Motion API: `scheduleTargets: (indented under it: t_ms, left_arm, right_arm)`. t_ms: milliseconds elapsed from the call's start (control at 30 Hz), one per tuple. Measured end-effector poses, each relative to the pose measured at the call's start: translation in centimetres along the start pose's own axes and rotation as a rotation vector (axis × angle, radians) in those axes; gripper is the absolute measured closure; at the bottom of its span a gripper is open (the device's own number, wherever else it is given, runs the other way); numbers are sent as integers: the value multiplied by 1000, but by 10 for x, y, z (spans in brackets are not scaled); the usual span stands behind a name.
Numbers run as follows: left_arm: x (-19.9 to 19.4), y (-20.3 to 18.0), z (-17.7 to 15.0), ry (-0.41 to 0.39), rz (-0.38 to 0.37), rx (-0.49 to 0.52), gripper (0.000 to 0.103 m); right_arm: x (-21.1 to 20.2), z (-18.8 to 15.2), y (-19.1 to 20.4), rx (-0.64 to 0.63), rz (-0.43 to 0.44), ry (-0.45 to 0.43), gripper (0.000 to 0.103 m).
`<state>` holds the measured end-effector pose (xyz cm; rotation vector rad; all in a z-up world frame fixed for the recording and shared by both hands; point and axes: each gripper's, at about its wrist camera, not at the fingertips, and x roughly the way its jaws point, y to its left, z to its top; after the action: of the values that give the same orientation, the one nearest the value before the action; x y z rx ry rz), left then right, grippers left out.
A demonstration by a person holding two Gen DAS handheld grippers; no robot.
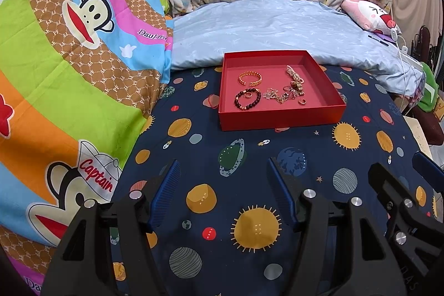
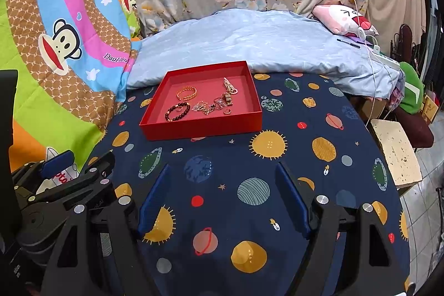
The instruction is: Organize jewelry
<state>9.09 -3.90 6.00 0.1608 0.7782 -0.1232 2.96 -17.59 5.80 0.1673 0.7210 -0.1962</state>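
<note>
- The jewelry all lies inside a shallow red cardboard box [image 1: 280, 90] with a pink floor: a gold open cuff bracelet [image 1: 250, 78], a dark beaded bracelet [image 1: 247, 99] with a small ring [image 1: 248, 94] lying within its loop, a tangle of fine gold chains and pendants [image 1: 280, 95], a pale beaded strand [image 1: 294, 75] that runs into a blocky gold link piece [image 1: 299, 88], and a small open ring [image 1: 302, 101] just beside the tangle.
- No piece shows on the cloth outside the box.
- As to progress, the scene fits two readings: gathered pieces now at rest in the box, or a heap waiting to be sorted out of it. The chains lie knotted together, so they, at least, look unsorted.
- The box sits on a navy bedsheet printed with planets and suns [image 1: 249, 185], at its far end, close to a light blue pillow [image 1: 277, 27].
- The left tool [image 1: 222, 196] and the right tool [image 2: 222, 197] both hang low over the sheet, well short of the box, jaws spread wide, holding nothing.
- Only the right view shows a speckled cream block [image 2: 396, 154] and tiled floor past the bed's edge; the left view shows more of the bright cartoon-monkey quilt [image 1: 69, 74].
</note>
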Motion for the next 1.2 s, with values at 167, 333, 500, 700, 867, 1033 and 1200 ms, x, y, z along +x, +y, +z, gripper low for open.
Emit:
scheduleTargets:
  t_ms: [167,333,500,700,867,1033,1200]
  left_arm:
    - [0,0,0,3,-3,-2,41]
    - [3,-1,0,18,-7,2,39]
    - [2,-3,1,-6,-15,13,38]
    - [4,0,3,-10,-20,-4,38]
    - [5,1,3,-6,-14,-7,38]
    - [6,3,3,0,-2,-20,38]
    - [5,5,4,-10,8,-14,38]
  right_arm:
    - [0,0,0,-2,0,0,28]
    - [2,0,-3,-1,-12,6,28]
    - [3,2,-4,-4,-31,6,27]
    - [5,4,-2,-10,-34,6,26]
    - [6,4,1,-17,-32,7,26]
    - [5,4,5,-24,-37,4,26]
    - [5,5,7,-18,-33,4,26]
